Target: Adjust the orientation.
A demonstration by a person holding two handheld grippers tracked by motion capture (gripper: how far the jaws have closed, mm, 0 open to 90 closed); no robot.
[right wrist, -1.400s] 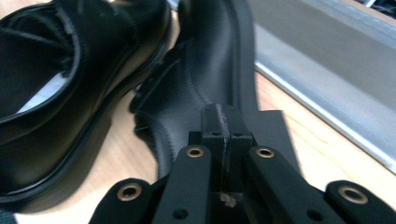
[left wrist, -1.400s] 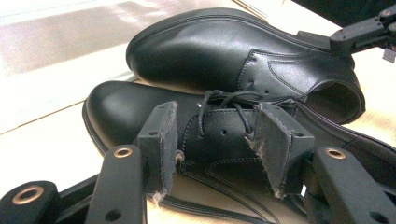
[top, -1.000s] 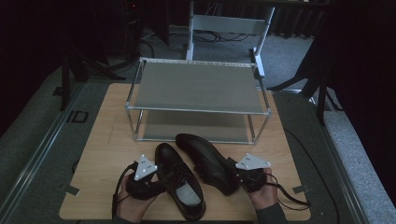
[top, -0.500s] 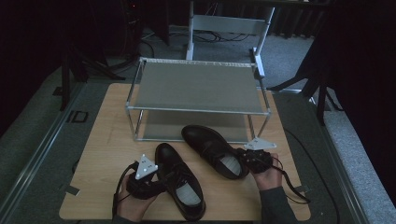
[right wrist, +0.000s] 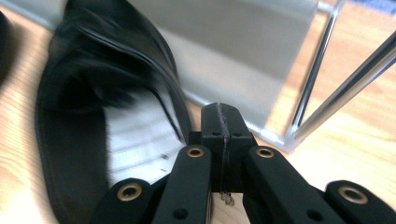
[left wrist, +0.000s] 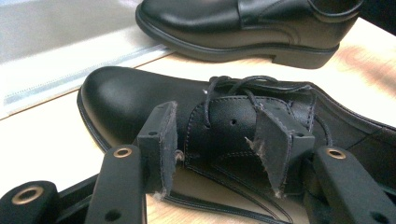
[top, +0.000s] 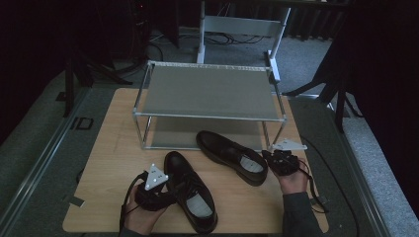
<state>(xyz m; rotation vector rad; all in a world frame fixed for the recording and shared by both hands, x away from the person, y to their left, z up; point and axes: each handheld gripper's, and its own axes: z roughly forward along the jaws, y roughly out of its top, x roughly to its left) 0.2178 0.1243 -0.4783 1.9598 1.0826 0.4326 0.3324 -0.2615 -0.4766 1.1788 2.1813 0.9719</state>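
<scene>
On the table's near edge, the left shoe (top: 190, 190) is straddled by the released left gripper (left wrist: 217, 135). Farther off, the right shoe (top: 232, 157) is pinched at its heel rim by the right gripper (top: 280, 162); it is judged liable to slip, or to catch the rack (top: 207, 94).

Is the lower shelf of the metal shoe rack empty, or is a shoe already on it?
Empty. The rack's lower shelf shows bare grey; the farther black shoe lies on the wooden table in front of it.
</scene>
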